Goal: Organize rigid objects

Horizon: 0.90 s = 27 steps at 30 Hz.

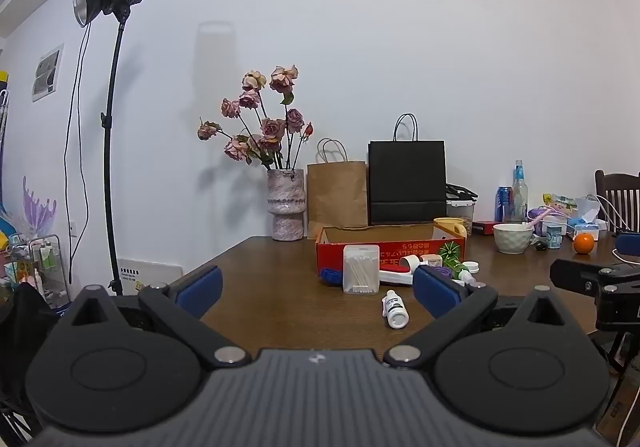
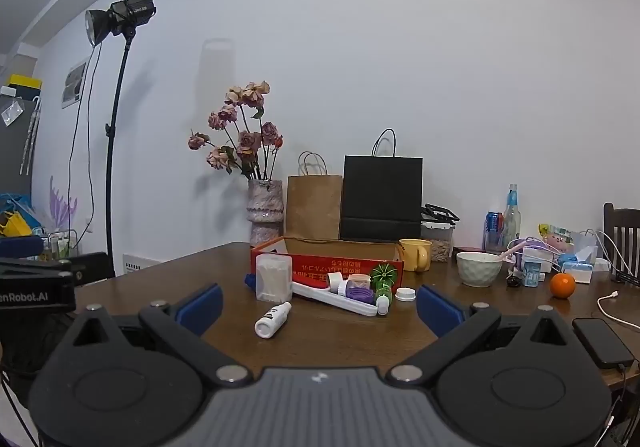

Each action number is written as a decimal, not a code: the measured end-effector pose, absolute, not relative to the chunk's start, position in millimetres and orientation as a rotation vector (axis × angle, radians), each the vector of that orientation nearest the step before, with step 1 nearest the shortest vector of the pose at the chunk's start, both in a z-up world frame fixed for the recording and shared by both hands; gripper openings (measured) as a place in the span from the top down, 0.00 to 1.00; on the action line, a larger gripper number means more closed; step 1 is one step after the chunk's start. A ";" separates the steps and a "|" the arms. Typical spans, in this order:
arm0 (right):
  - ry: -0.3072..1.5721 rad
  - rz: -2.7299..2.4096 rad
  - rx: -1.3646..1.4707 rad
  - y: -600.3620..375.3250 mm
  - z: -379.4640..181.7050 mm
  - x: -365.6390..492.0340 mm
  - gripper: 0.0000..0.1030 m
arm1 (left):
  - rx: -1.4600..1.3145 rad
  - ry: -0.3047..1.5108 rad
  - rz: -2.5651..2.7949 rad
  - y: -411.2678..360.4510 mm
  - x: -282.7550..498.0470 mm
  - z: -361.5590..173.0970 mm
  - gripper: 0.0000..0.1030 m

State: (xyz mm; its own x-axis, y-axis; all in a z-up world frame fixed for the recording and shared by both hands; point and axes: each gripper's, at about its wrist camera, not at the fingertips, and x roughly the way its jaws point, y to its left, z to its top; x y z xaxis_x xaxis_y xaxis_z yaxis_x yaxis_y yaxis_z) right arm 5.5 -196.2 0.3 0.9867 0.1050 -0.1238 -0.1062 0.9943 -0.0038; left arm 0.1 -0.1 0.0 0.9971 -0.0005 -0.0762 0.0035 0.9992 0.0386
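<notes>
Both tools are spread wide and gripping nothing: the left tool point(image 1: 316, 289) and right tool point(image 2: 320, 305) hover at the near edge of the brown wooden counter point(image 1: 272, 287). The loose stuff sits mid-frame in front of the open red cardboard box point(image 2: 320, 267): a small white plastic dropper bottle point(image 2: 273, 319) lying on its side nearest, a clear cotton-swab case point(image 2: 274, 277) standing behind it. I'd probably start with the bottle, closing across its round body rather than its ends so it doesn't roll away, then set it in the box.
</notes>
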 end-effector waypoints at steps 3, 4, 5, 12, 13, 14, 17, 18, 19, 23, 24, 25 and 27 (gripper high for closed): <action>0.122 0.105 -0.014 -196.2 0.4 5.3 0.00 | 0.036 0.078 -0.002 0.0 0.2 0.2 0.00; 0.121 0.105 -0.015 -196.3 0.3 5.4 0.00 | 0.035 0.078 -0.002 0.0 0.3 0.1 0.00; 0.121 0.104 -0.014 -196.5 0.1 5.7 0.00 | 0.035 0.078 -0.003 0.1 0.5 0.0 0.00; 0.152 0.096 -0.019 -196.3 -0.9 10.7 0.00 | 0.036 0.076 -0.018 3.2 3.0 4.2 0.00; 0.157 0.095 -0.017 -194.6 -0.3 12.8 0.00 | 0.036 0.071 -0.015 4.7 1.2 2.6 0.00; 0.160 0.096 -0.017 -192.9 0.0 12.3 0.00 | 0.034 0.069 -0.014 5.5 1.6 2.7 0.00; 0.157 0.094 -0.017 -193.6 -0.4 11.8 0.00 | 0.030 0.077 -0.021 4.7 -1.1 1.2 0.00; 0.153 0.094 -0.018 -194.0 -2.1 10.2 0.00 | 0.032 0.075 -0.023 4.2 -1.6 1.0 0.00; 0.151 0.094 -0.018 -194.2 -2.2 10.1 0.00 | 0.035 0.073 -0.025 3.8 -2.0 0.9 0.00; 0.147 0.093 -0.019 -193.9 -1.8 9.2 0.00 | 0.036 0.063 -0.025 6.1 -2.8 -0.3 0.00; 0.145 0.093 -0.021 -193.4 -2.9 9.2 0.00 | 0.035 0.063 -0.025 7.0 -3.2 -0.5 0.00; 0.144 0.093 -0.022 -193.1 -3.1 9.2 0.00 | 0.035 0.063 -0.026 7.4 -3.3 -1.0 0.00; 0.145 0.093 -0.022 -192.8 -2.5 8.8 0.00 | 0.036 0.062 -0.026 6.9 -2.8 -1.3 0.00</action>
